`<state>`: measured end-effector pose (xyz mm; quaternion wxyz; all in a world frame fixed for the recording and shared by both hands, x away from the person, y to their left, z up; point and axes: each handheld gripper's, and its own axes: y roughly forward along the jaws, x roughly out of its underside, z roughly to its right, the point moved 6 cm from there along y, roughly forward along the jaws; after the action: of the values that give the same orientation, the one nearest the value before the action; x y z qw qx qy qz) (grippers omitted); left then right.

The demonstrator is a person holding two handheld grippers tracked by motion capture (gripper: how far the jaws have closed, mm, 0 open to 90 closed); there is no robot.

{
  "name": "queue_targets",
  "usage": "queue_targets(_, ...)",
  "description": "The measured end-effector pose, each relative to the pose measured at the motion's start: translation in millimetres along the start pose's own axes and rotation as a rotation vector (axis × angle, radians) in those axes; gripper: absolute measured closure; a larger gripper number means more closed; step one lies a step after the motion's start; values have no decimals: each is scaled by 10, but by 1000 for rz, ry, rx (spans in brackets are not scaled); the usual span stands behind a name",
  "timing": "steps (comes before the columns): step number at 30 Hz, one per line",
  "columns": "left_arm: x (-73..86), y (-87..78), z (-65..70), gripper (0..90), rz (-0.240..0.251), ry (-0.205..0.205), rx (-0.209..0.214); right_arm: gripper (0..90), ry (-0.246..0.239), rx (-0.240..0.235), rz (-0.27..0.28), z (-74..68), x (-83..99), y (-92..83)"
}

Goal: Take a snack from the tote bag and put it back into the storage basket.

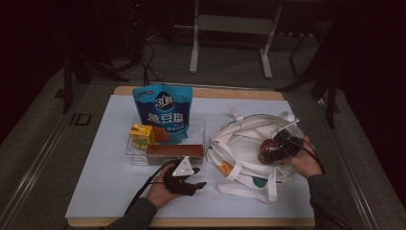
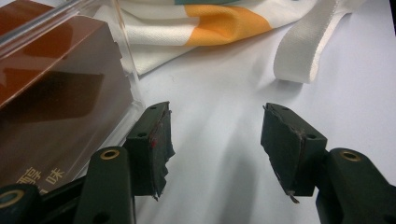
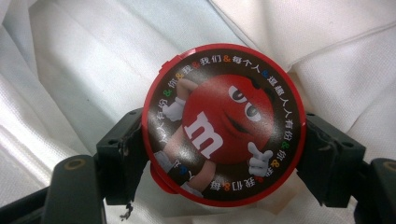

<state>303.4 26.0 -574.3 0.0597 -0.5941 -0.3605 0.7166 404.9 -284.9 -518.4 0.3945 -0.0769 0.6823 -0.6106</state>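
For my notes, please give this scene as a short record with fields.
right gripper: shut on the round M&M's tin, above the white tote bag
left gripper: open, nothing between fingers, on the white mat
clear tray: holds brown box, yellow carton, blue pouch

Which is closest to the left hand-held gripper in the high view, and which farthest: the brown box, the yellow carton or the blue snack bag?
From the left hand-held gripper:
1. Brown box, just beyond it, at the clear tray's near edge.
2. Yellow carton, farther back, on the tray's left.
3. Blue snack bag, standing at the tray's back.
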Motion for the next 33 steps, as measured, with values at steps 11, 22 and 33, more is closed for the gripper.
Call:
queue_targets(11,0,0,0,430,0,1,0,254,-41,6,5,-67,-33,-28)
queue_targets(22,0,0,1,430,-1,2,-1,255,-75,-15,33,-185,-130,-93)
queue_targets(33,0,-1,2,430,-2,3,-1,255,-103,-43,60,-322,-241,-171)
